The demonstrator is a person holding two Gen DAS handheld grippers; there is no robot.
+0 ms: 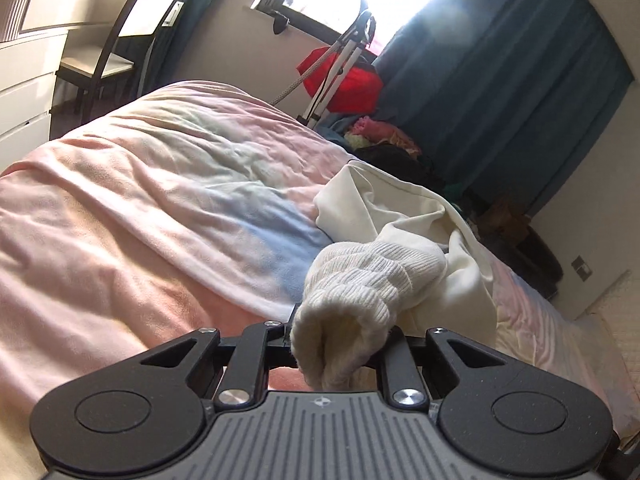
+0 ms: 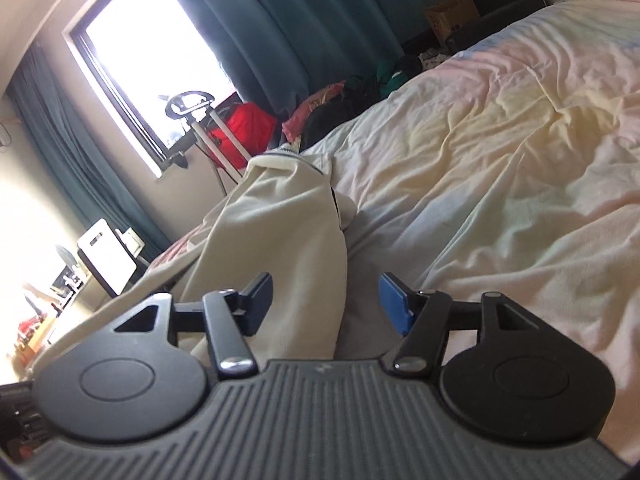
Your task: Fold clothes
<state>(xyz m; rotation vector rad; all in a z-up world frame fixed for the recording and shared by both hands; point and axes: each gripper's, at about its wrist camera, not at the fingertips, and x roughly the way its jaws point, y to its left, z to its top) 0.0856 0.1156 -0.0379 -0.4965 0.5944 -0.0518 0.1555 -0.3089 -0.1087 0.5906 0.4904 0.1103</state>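
A cream sweatshirt (image 1: 404, 208) lies bunched on the pastel blanket of the bed (image 1: 160, 200). My left gripper (image 1: 340, 344) is shut on its ribbed cuff (image 1: 360, 280), which bulges out between the jaws and hides the fingertips. In the right wrist view the same cream garment (image 2: 280, 240) stretches from the bed toward the camera. My right gripper (image 2: 326, 304) is open, its blue pads (image 2: 394, 304) apart, with a fold of the cream cloth lying between the jaws on the left side, not clamped.
The bed's blanket (image 2: 500, 160) spreads wide to the right. A pile of clothes (image 1: 384, 136) and a red bag (image 1: 344, 80) sit by the teal curtains (image 1: 500, 80). A chair (image 1: 108, 52) and white drawers (image 1: 24, 92) stand at the left.
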